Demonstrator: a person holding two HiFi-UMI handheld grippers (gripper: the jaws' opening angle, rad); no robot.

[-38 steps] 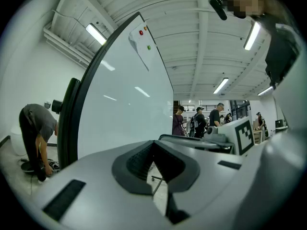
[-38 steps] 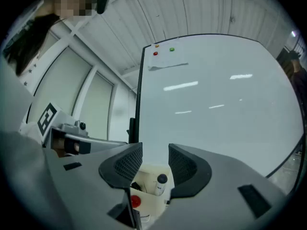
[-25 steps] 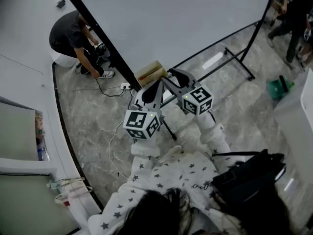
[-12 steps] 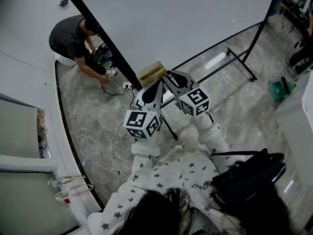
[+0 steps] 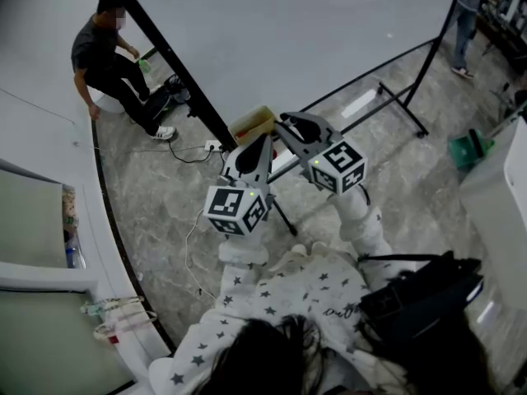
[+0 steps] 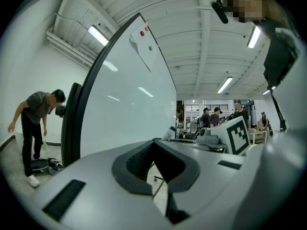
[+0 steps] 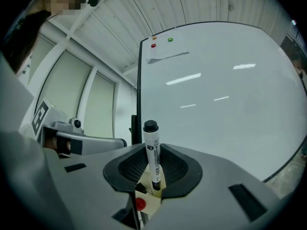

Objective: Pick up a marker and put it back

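A white marker with a black cap (image 7: pixel 152 150) stands upright between the pads of my right gripper (image 7: pixel 152 166), which is shut on it. Just below the jaws is a yellowish holder (image 7: pixel 144 202) with a red item in it. In the head view the right gripper (image 5: pixel 286 127) is beside that holder (image 5: pixel 254 123), at the foot of the whiteboard (image 5: pixel 288 31). My left gripper (image 5: pixel 262 144) is close on its left, its jaws (image 6: pixel 154 143) together with nothing between them. In the head view I cannot make out the marker.
The whiteboard's black frame and stand legs (image 5: pixel 399 101) run across the floor. A person (image 5: pixel 107 56) stands at the back left by cables (image 5: pixel 185 151). A green object (image 5: pixel 469 148) lies at the right, and a black bag (image 5: pixel 420 295) hangs by my right side.
The right gripper has shifted slightly to the right. The person at the back left has risen from a crouch. The left gripper has hardly moved.
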